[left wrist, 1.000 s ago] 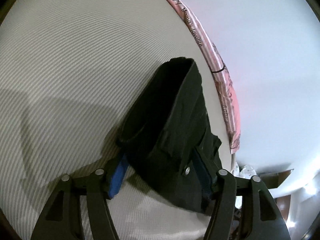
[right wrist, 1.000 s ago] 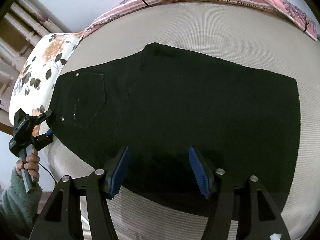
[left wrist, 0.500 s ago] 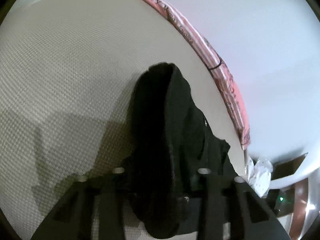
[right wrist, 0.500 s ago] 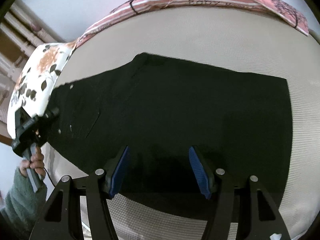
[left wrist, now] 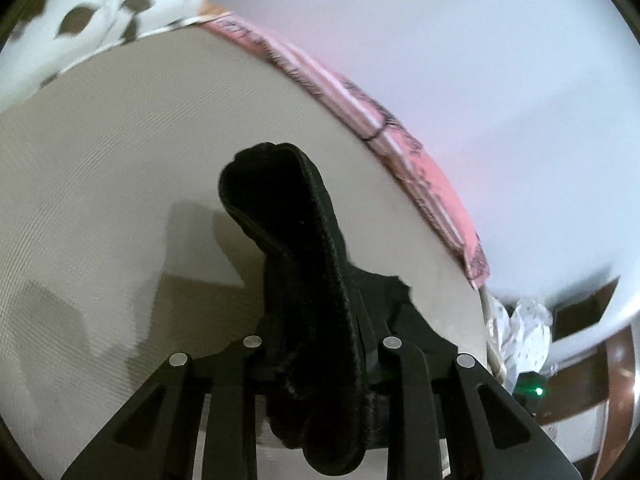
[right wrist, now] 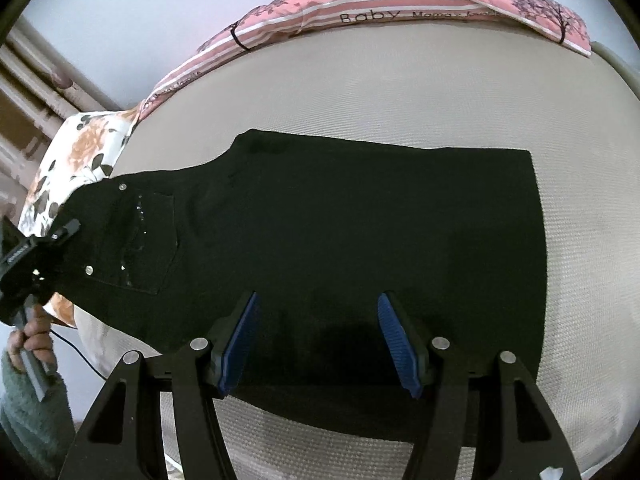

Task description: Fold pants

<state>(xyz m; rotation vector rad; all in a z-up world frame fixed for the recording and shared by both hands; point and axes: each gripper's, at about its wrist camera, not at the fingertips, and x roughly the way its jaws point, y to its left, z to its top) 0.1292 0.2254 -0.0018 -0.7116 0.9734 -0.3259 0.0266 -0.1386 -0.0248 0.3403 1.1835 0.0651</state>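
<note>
At the far left edge of the right wrist view, a hand [right wrist: 34,340] in a fuzzy green sleeve [right wrist: 28,412] grips the handle of the left gripper [right wrist: 64,236], whose fingers reach in from the left onto the waistband end of the black pants [right wrist: 340,248]. Its jaws have just been closing, and in the left wrist view the left gripper [left wrist: 320,364] stands narrow with a thick bunched fold of the black cloth pinched between the fingers, the fabric rising from them toward the middle of the frame. The right gripper [right wrist: 320,344] sits at the bottom centre of its own view, tilted steeply down, its blue pads [right wrist: 240,340] apart and over the near edge of the garment without pressing it. The pants lie flat across the middle of a beige mattress [right wrist: 420,100], folded lengthwise, back pocket and rivets showing at the left, hem cut straight at the right. A pink striped cover [right wrist: 400,4] runs along the upper edge; a floral pillow [right wrist: 72,164] sits at the left.
</note>
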